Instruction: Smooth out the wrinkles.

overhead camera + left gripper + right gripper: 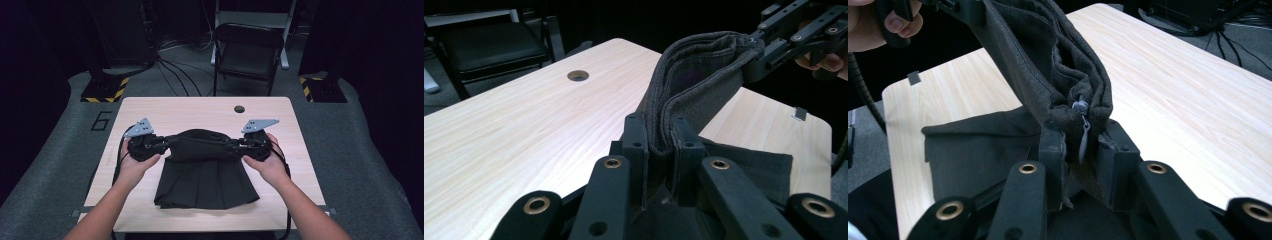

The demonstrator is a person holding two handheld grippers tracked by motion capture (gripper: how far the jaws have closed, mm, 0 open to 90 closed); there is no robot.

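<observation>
A dark pleated skirt [202,175] hangs over the wooden table [200,112], its hem resting near the front edge. My left gripper [165,145] is shut on the left end of the waistband [684,90], which runs between its fingers [636,145]. At the other end my right gripper [235,146] is shut on the waistband [1068,75] beside a small grey zipper pull [1082,131]. The waistband [200,137] is stretched between both grippers, lifted slightly off the table. In the left gripper view the right gripper [794,35] appears at top right.
A round cable hole [239,108] sits near the table's far edge. A black folding chair [247,52] stands behind the table, with cables on the floor and two stand bases with yellow-black tape [105,90] at either side.
</observation>
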